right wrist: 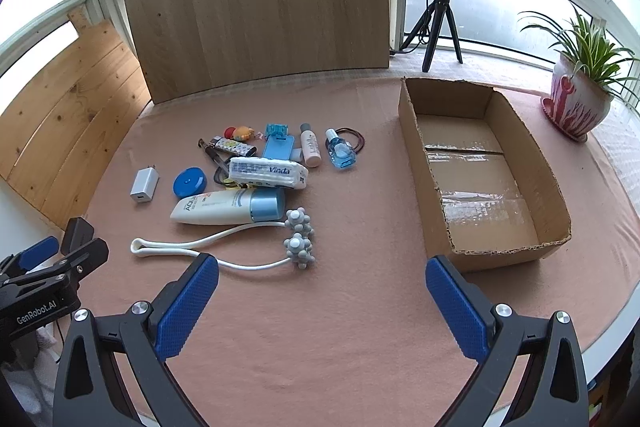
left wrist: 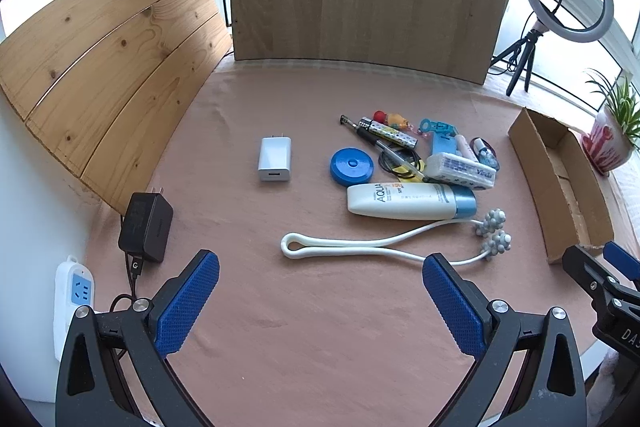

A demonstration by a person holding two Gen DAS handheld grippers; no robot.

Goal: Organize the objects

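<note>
Both grippers hover low over the near edge of the pink cloth (right wrist: 320,327), nothing in either. Left gripper (left wrist: 320,303): jaws wide apart. Right gripper (right wrist: 322,303): same, wide apart, empty.

The clutter sits in one loose heap mid-table, left of the cardboard box (right wrist: 556,211). The box is empty, its long side running away from us, open top up; my guess is it's the drop target, parked on the right-hand side so the right gripper can reach it.

Nearest the grippers: the white roller massager (right wrist: 224,247), loop end left, grey knobbed heads right. Just behind it, the AQUA tube (right wrist: 216,209) lies flat, blue cap toward the box. The Vinda tissue pack (right wrist: 268,175) rests partly on top of smaller stuff (pen, rings, hard to sort out under there). The blue round case (right wrist: 190,182) and white charger (right wrist: 143,183) lie apart on the left, clear of the pile, so easy single picks. The small blue bottle (right wrist: 340,151) stands on the box side.

Black adapter (left wrist: 146,227) and power strip (left wrist: 74,287) at far left look plugged in; probably not part of the job.

Nothing boxed yet. Massager looks like the obvious first grab.
</note>
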